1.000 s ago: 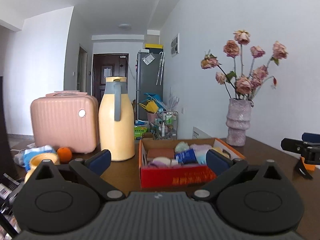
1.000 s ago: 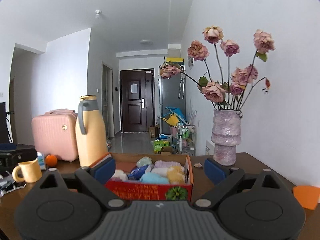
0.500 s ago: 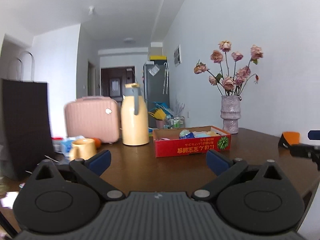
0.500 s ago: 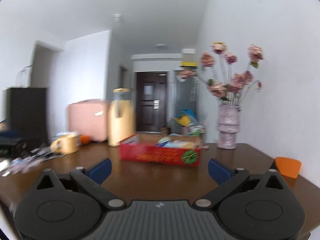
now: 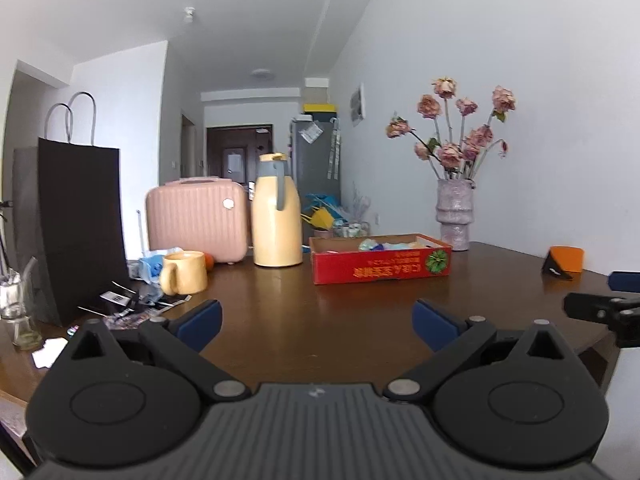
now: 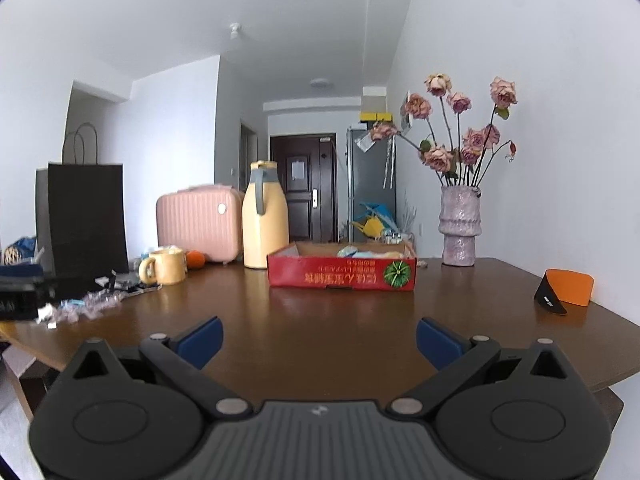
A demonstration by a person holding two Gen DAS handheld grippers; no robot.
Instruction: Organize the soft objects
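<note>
A shallow red cardboard box [image 5: 382, 266] [image 6: 341, 275] sits far back on the brown table, with several soft pastel items [image 5: 390, 245] [image 6: 362, 253] piled inside. My left gripper [image 5: 316, 322] hangs over the table's near edge, open, with nothing between its blue pads. My right gripper [image 6: 319, 340] is likewise open and empty, well short of the box. The right gripper's black body [image 5: 600, 308] shows at the right edge of the left wrist view.
A yellow jug [image 5: 278, 212], pink case [image 5: 196, 216], yellow mug [image 5: 182, 272], black paper bag [image 5: 78, 224] and loose clutter [image 6: 92, 300] fill the left side. A vase of dried roses [image 6: 458, 224] stands back right. An orange-black holder [image 6: 566, 290] lies at the right edge.
Both grippers have pulled back from right over the box to the table's near edge, so the box now looks small and far. The right jaws widened slightly.
</note>
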